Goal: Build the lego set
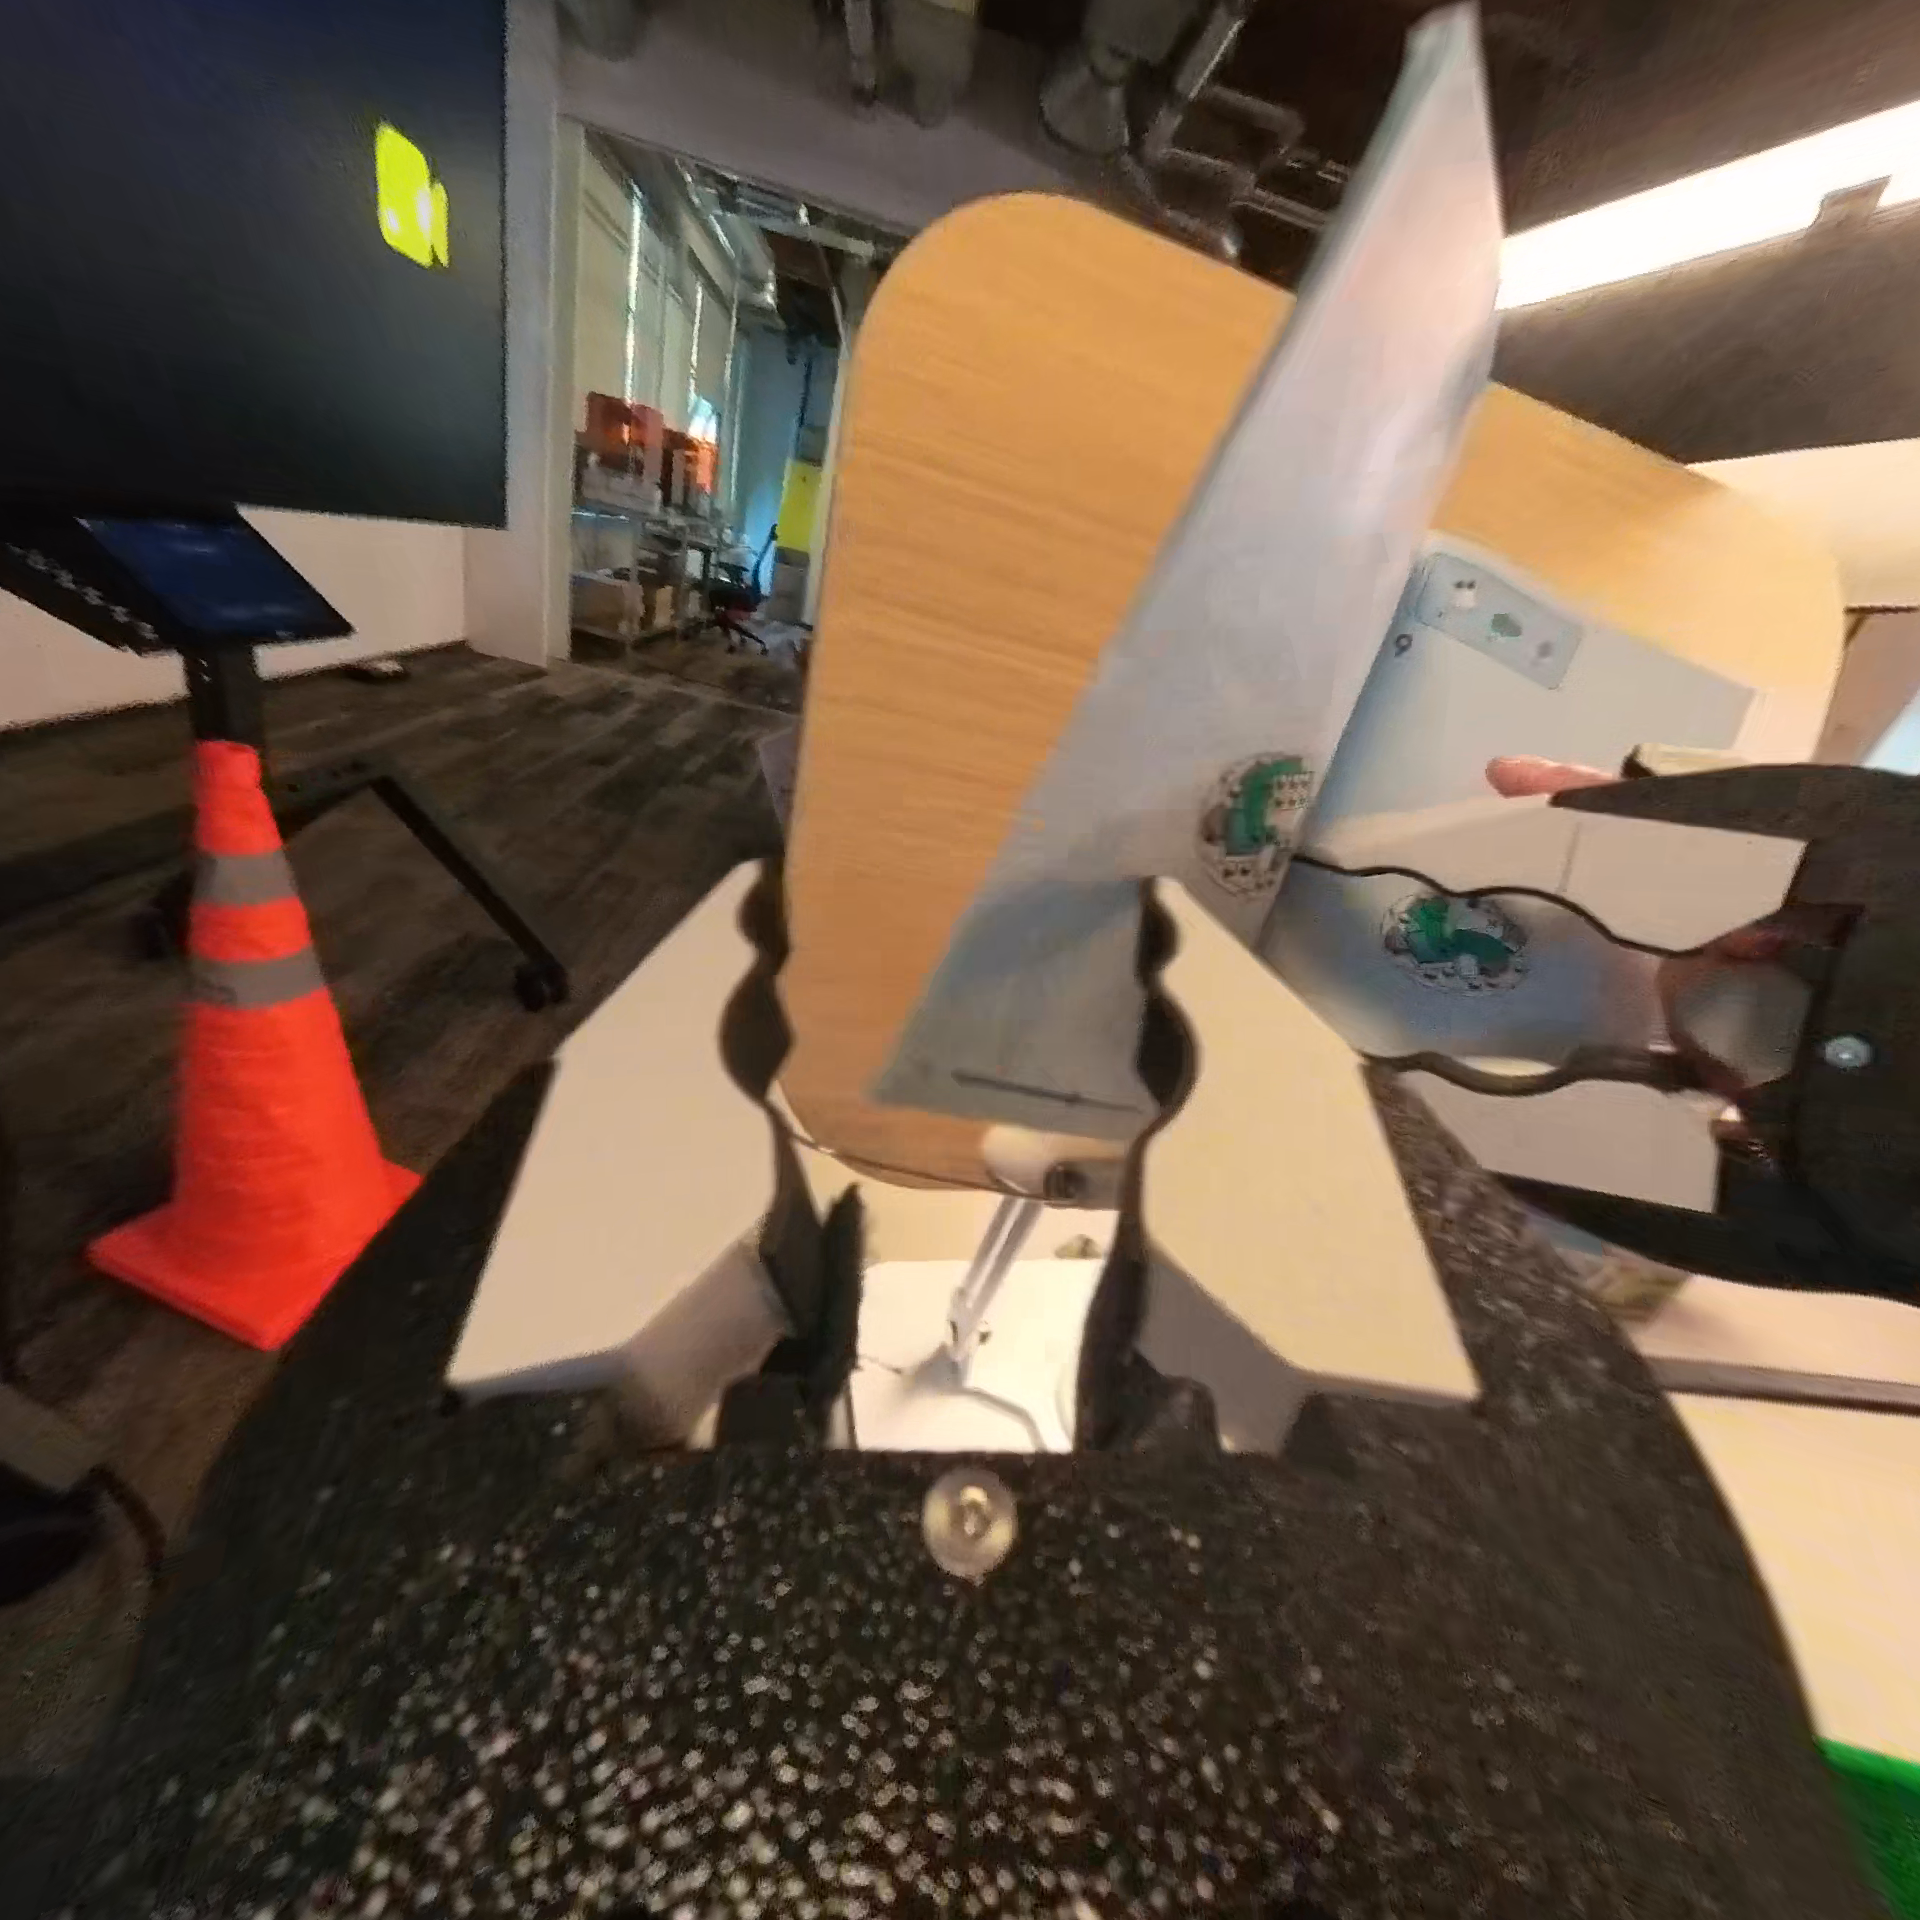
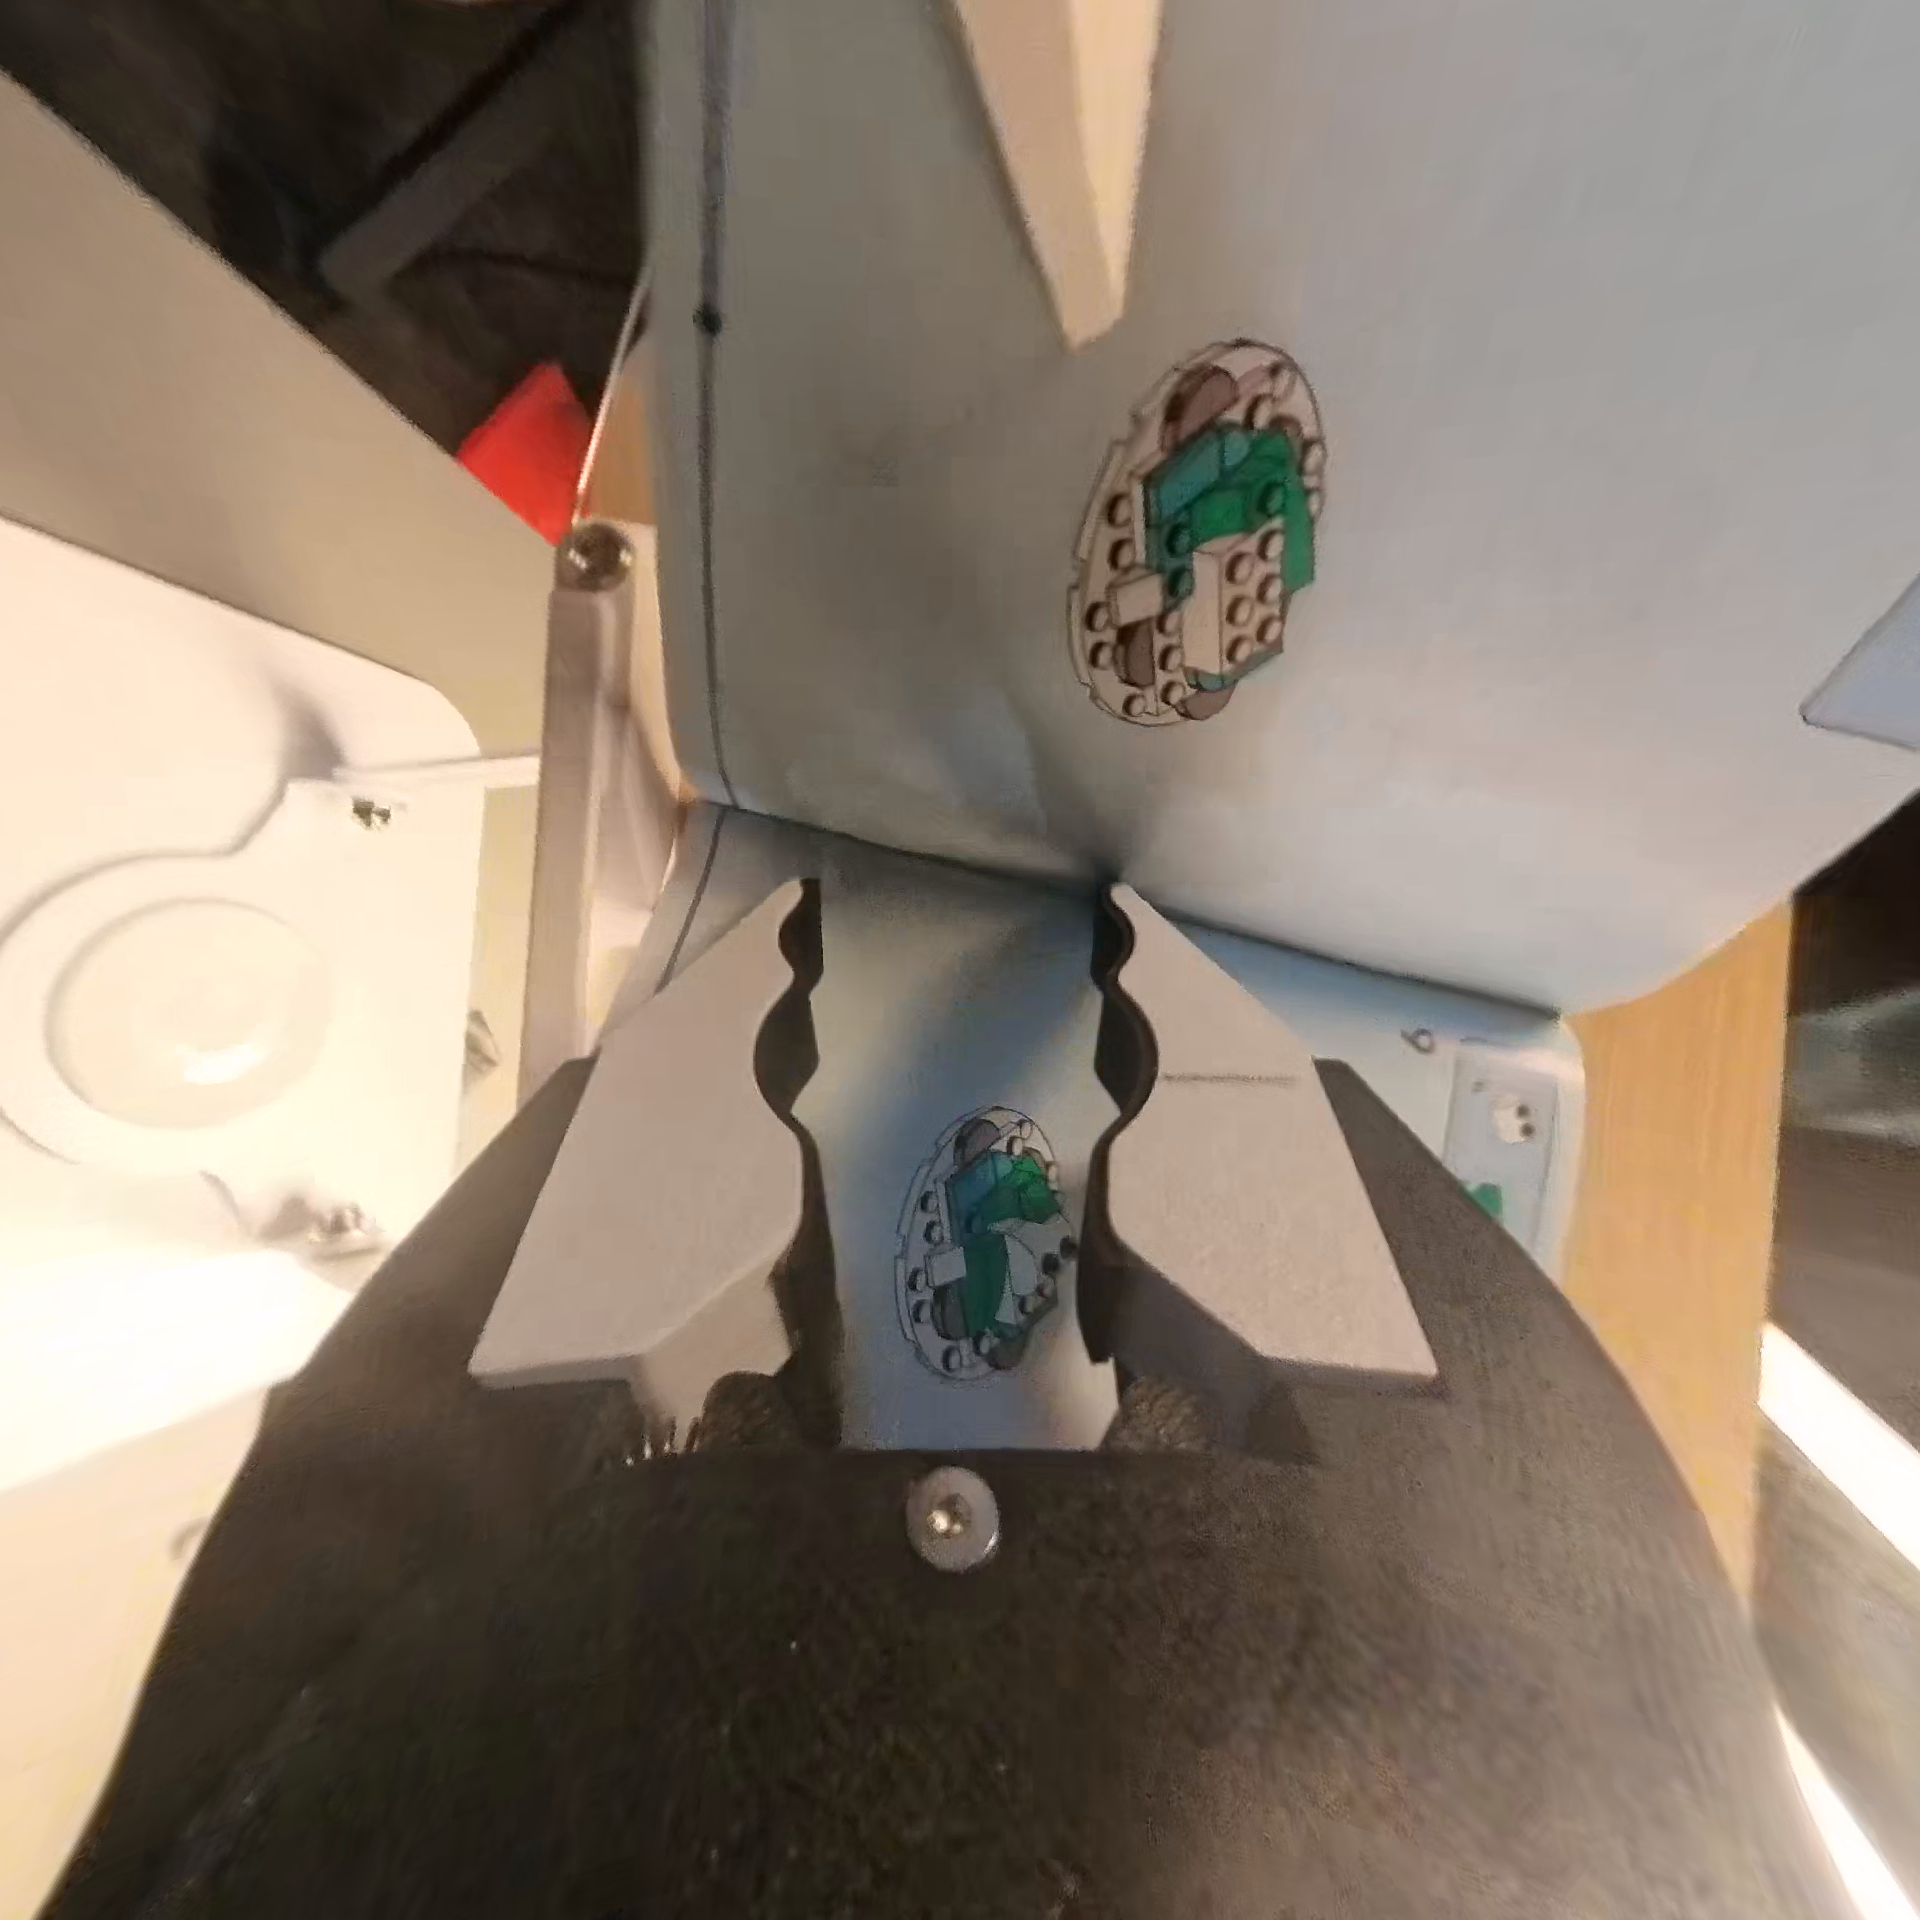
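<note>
I see the instruction booklet (image 1: pixel 1247 665) lifted off the table (image 1: pixel 1829 1538), and I take it as my landmark. My left tongs (image 1: pixel 961 914) are spread wide, with one pale blue page standing up between the fingers; the right finger (image 1: pixel 1226 1049) lies against that page's lower corner, while the left finger (image 1: pixel 665 1091) stands clear of it, so nothing is clamped there. Behind the booklet rises a tilted wooden panel (image 1: pixel 997 582) with rounded corners. Left of the booklet, on the dark floor (image 1: pixel 582 790), stands an orange traffic cone (image 1: pixel 260 997) with grey bands, and beyond it a black stand carrying a tablet (image 1: pixel 208 582) under a large dark screen (image 1: pixel 249 260). To the booklet's right, my right tongs (image 1: pixel 1455 997) come in sideways, their wavy black pads on either side of a lower page (a person's fingertip (image 1: pixel 1538 774) shows just above them).

From the right wrist camera, the right tongs (image 2: pixel 956 914) are also held apart, and the booklet (image 2: pixel 1351 436) fills the view. A lower page runs down between the fingers and bears a round drawing of a green and white brick model (image 2: pixel 982 1242); a larger such drawing (image 2: pixel 1200 530) sits on the page above. I cannot tell whether the pads touch the paper. Left of the booklet lies a white moulded plate (image 2: pixel 208 935) with a round recess.
</note>
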